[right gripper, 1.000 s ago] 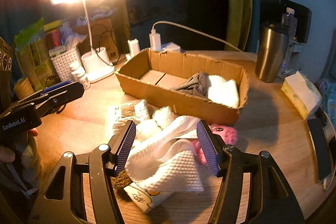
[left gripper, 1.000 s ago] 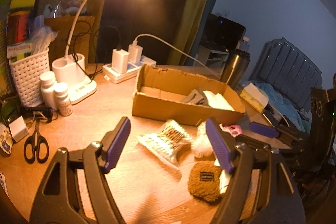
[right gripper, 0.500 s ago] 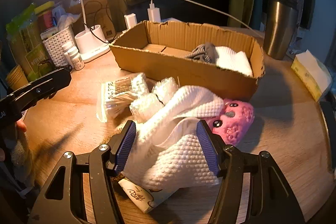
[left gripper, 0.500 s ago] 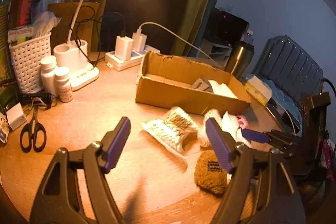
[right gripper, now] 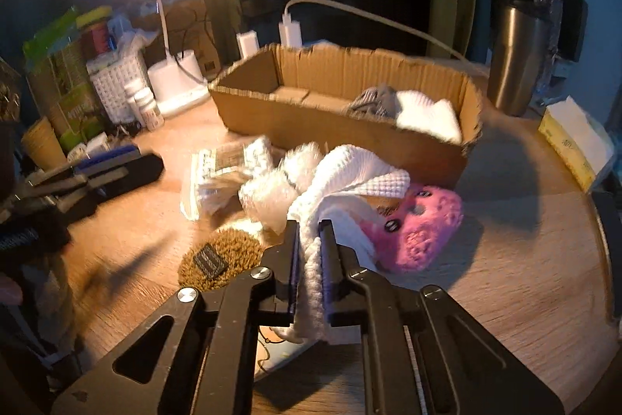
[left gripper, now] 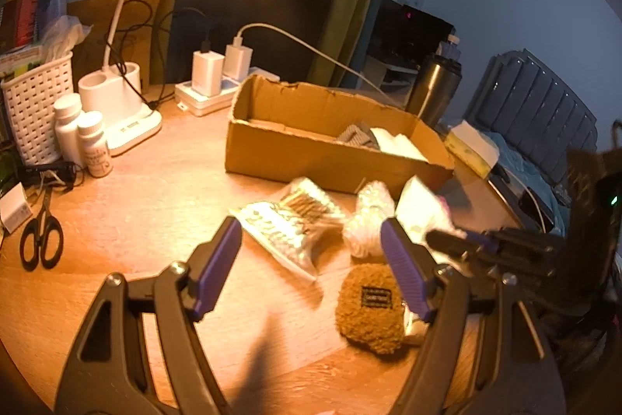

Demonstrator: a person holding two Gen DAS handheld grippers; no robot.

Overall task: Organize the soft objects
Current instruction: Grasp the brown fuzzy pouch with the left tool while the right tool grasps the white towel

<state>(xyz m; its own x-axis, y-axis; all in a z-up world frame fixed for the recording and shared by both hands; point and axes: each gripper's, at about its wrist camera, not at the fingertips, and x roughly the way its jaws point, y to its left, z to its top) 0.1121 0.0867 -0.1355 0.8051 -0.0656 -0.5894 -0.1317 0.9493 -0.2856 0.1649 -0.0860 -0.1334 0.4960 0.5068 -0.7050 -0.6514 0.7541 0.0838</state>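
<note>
In the right wrist view my right gripper (right gripper: 310,234) is closing, its pads pressed on a fold of the white waffle towel (right gripper: 350,174). A pink plush (right gripper: 418,226) lies partly under that towel, a brown fuzzy pouch (right gripper: 217,259) to its left. Behind stands the cardboard box (right gripper: 334,127), holding a grey cloth (right gripper: 375,100) and a white cloth (right gripper: 427,115). My left gripper (left gripper: 311,259) hovers open above the table with nothing between its fingers. The brown pouch (left gripper: 369,310) lies by its right finger, and a plastic packet (left gripper: 287,224) and a white bundle (left gripper: 367,220) lie ahead of it.
A desk lamp base (left gripper: 120,104), two white bottles (left gripper: 81,135), a white basket (left gripper: 35,111) and scissors (left gripper: 41,236) stand at the left. A power strip (left gripper: 221,88) lies behind the box. A steel tumbler (right gripper: 517,61) and a tissue pack (right gripper: 575,142) stand at the right.
My right gripper has sunk onto the white towel and its jaws have closed on a fold of it. The left gripper has drifted lower and stays open.
</note>
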